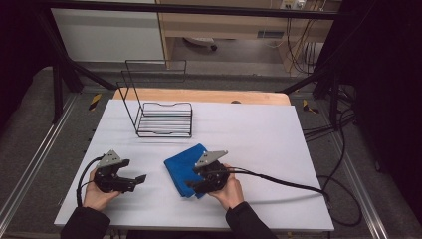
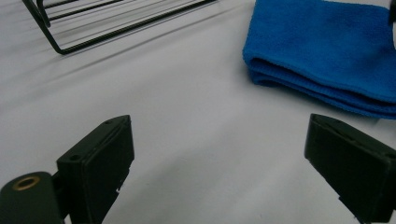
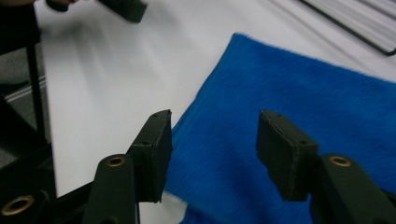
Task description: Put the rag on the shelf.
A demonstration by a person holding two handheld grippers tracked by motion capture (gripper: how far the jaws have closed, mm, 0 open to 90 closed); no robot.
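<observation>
High view: white table [image 1: 259,144] carries a black wire rack [image 1: 161,117] at the far side and a folded blue towel [image 1: 184,167] near the front. The towel lies directly under and ahead of the right gripper [image 1: 193,187] and well to the right of the left gripper [image 1: 138,180]; the rack is far ahead of both.

Right gripper [image 3: 212,151]: jaws partly apart, towel [image 3: 299,140] below and between them, pads not pressing on it, so nothing is gripped. The towel's left edge runs just under the left-hand jaw.

Left gripper [image 2: 219,154]: jaws wide apart over bare table [image 2: 187,116], holding nothing. Towel [image 2: 327,51] is ahead and to its right, rack [image 2: 112,23] ahead to its left.

Risks, as I judge them:
- Folded stack is several layers thick. Closing the right jaws shallow likely pinches the top layer only; the towel unfolds on lift and drags.
- The right gripper sits near the towel's edge, not its middle. A grip there lets the far side sag and can catch the rack wires if that's the destination.
- Right view is motion-blurred; closing while the hand is travelling could push and bunch the fabric instead of clamping it.
- Thin rack wires and open gaps: a limp corner can drop through.
- Trailing cable [image 1: 278,179] from the right gripper lies beside the towel and could snag a corner.
</observation>
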